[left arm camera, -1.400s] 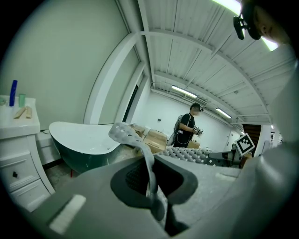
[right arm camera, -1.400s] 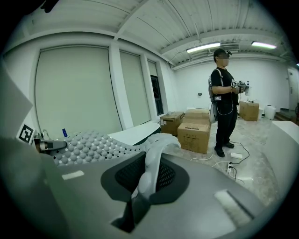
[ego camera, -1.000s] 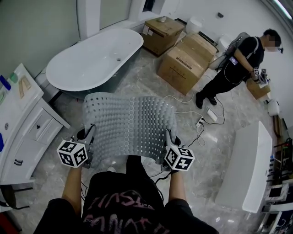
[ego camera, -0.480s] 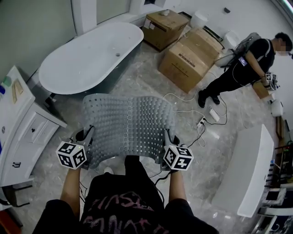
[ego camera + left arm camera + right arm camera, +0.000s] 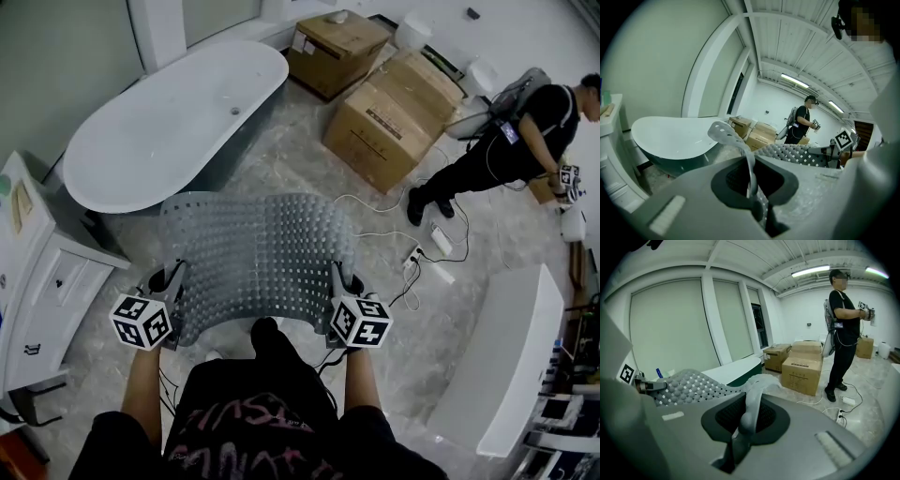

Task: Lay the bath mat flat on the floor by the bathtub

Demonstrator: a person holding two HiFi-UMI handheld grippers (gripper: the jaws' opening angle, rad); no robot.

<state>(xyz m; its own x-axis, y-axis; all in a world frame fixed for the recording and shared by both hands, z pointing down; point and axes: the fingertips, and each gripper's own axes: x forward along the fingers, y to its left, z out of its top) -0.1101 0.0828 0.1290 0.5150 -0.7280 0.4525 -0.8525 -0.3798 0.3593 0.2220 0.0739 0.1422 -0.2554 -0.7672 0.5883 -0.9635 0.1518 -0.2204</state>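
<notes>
A grey perforated bath mat (image 5: 258,258) is held up in the air, spread wide between my two grippers, bulging upward in the middle. My left gripper (image 5: 174,286) is shut on the mat's left near edge (image 5: 747,164). My right gripper (image 5: 339,281) is shut on the mat's right near edge (image 5: 752,404). The white freestanding bathtub (image 5: 169,122) stands ahead and to the left, its near end just beyond the mat's far edge. The marble floor (image 5: 281,169) runs along the tub's right side.
A white cabinet (image 5: 37,281) stands at the left. Cardboard boxes (image 5: 389,117) sit beyond the tub. A person (image 5: 506,150) in black stands at the right by cables and a power strip (image 5: 417,248) on the floor. A long white counter (image 5: 511,356) is at the right.
The view has shifted forward toward the tub. The mat stays held between both grippers, slightly lower and closer to the tub's near end.
</notes>
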